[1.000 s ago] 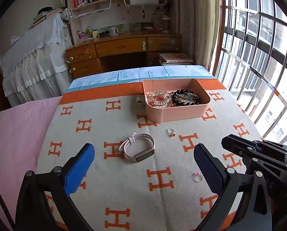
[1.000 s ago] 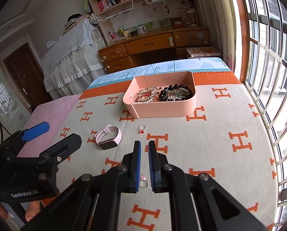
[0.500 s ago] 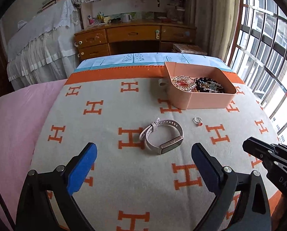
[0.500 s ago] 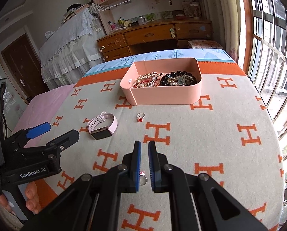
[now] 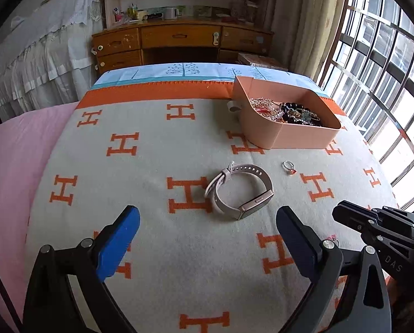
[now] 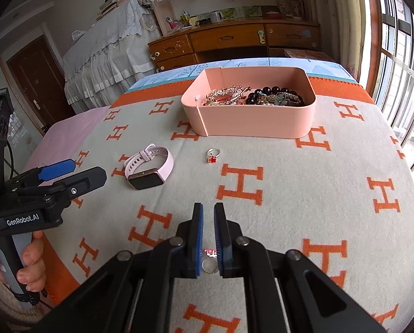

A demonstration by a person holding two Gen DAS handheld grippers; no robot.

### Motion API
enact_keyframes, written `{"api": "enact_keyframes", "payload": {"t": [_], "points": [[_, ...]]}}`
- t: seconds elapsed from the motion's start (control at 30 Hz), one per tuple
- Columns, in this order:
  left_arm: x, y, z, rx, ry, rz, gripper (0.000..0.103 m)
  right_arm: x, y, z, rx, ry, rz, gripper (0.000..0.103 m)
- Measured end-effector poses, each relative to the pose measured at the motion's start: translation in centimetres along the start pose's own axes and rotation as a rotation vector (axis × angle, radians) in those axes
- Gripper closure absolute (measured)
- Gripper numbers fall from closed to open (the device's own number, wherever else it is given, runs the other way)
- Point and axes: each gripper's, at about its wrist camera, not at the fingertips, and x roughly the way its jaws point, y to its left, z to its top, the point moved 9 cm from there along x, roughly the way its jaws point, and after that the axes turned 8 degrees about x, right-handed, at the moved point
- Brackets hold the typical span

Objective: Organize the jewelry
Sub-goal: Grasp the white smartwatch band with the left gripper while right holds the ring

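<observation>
A pink tray holds several bracelets and necklaces. A pink smartwatch lies on the blanket before my open left gripper. A silver ring with a red stone lies between watch and tray. My right gripper is nearly shut, its jaws either side of a second ring with a pink stone lying on the blanket; I cannot tell if they touch it. This ring also shows in the left wrist view.
The cream blanket with orange H marks covers a bed, pink sheet at left. A small white ring-like item lies by the tray's left corner. A wooden desk stands behind; a barred window is at right.
Both grippers have moved forward and lower over the blanket. The watch now lies closer to the left gripper. The right gripper's jaws stay narrow over the pink-stone ring.
</observation>
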Motion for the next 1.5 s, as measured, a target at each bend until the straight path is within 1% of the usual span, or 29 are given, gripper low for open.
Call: {"api": "enact_keyframes", "payload": {"t": [0.2,0.33,0.4,0.43,0.47,0.5,0.57,0.63,0.67,0.7,0.73,0.77,0.8,1.0,1.17,1.27,1.4,1.47,1.5], "points": [[1.9,0.7,1.4,-0.034,0.017,-0.032,0.005,0.3,0.1,-0.1,-0.006,0.003,0.009,0.095],[3.7,1.3,2.3,-0.034,0.059,-0.019,0.006,0.6,-0.3,-0.1,0.008,0.01,0.013,0.095],[4.6,1.5,2.5,-0.021,0.085,0.001,0.015,0.7,-0.5,0.0,0.016,0.012,0.015,0.095],[5.0,1.4,2.5,-0.012,0.101,0.005,0.017,0.8,-0.6,0.0,0.02,0.013,0.015,0.095],[5.5,1.4,2.4,-0.005,0.119,0.011,0.022,0.8,-0.7,0.0,0.023,0.014,0.016,0.095],[5.9,1.4,2.2,0.002,0.138,0.018,0.031,0.9,-0.8,0.0,0.027,0.016,0.016,0.095],[6.7,1.1,1.9,0.011,0.168,0.004,0.041,1.0,-1.0,0.0,0.032,0.018,0.018,0.095],[7.2,0.7,1.6,0.023,0.192,-0.006,0.045,1.1,-1.1,0.0,0.037,0.019,0.02,0.095],[7.4,0.6,1.5,0.033,0.196,0.005,0.047,1.0,-1.2,0.1,0.039,0.019,0.02,0.095],[7.4,0.6,1.4,0.045,0.192,0.022,0.053,1.1,-1.2,0.1,0.042,0.018,0.02,0.095],[7.3,0.4,1.4,0.046,0.186,0.02,0.057,1.0,-1.3,0.1,0.046,0.018,0.02,0.095],[7.2,0.3,1.5,0.038,0.182,0.013,0.075,1.0,-1.5,0.2,0.05,0.016,0.02,0.095],[7.2,0.4,1.5,0.027,0.182,0.017,0.097,1.0,-1.6,0.2,0.056,0.014,0.019,0.095],[5.9,0.9,1.1,-0.062,0.156,0.0,0.098,-0.3,-3.3,1.2,0.124,-0.033,0.011,0.095],[4.3,0.3,0.9,-0.074,0.128,-0.015,0.098,-1.6,-4.9,1.8,0.166,-0.066,-0.005,0.095],[2.9,-0.4,0.9,-0.064,0.106,-0.022,0.098,-2.0,-4.9,1.7,0.154,-0.056,0.006,0.095],[1.2,-1.2,0.8,-0.044,0.077,-0.013,0.098,-2.3,-3.5,0.6,0.093,-0.015,0.064,0.095],[0.5,-1.6,0.8,-0.038,0.066,-0.01,0.098,-2.4,-2.4,-0.3,0.041,0.004,0.079,0.088],[0.3,-1.7,0.8,-0.038,0.063,-0.013,0.098,-2.3,-1.8,-0.8,0.013,0.011,0.08,0.077]]}}
